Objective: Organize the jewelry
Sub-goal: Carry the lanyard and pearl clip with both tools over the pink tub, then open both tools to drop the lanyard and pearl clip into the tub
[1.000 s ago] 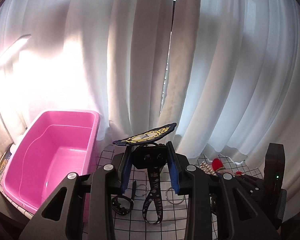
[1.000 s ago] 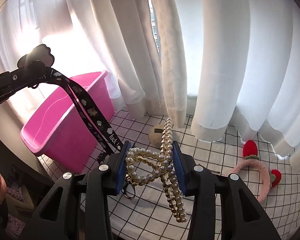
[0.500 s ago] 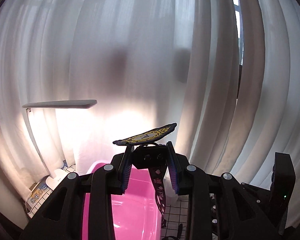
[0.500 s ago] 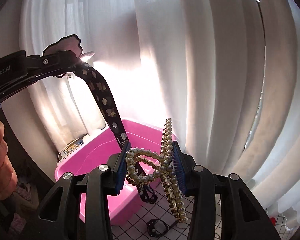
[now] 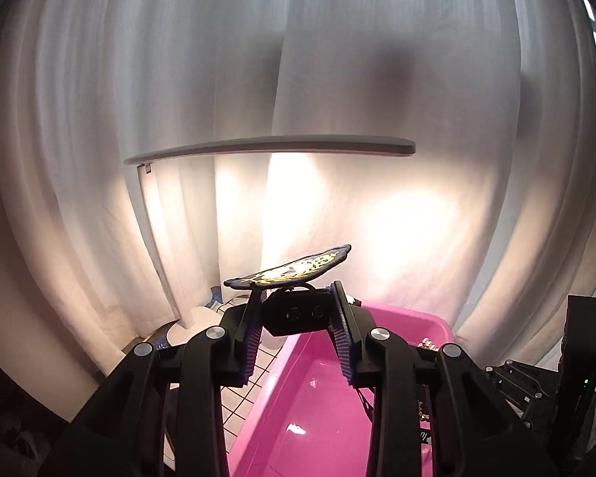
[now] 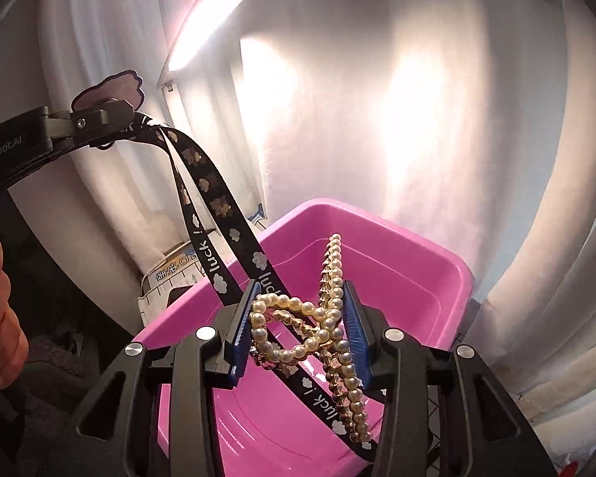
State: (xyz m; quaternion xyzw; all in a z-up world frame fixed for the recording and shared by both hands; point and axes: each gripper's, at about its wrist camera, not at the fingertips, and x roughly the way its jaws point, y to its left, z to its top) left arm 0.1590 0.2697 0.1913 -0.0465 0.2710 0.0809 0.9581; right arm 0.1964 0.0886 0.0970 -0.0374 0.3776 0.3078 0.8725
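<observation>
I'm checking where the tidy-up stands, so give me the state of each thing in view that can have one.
left gripper: shut on the black strap's buckle.
black strap: hanging from the left gripper, its loop trailing down over the pink bin.
right gripper: shut on the pearl hair clip.
pearl hair clip: held above the bin, not released.
pink bin: open-topped, nearly empty.
desk lamp: switched on.
</observation>
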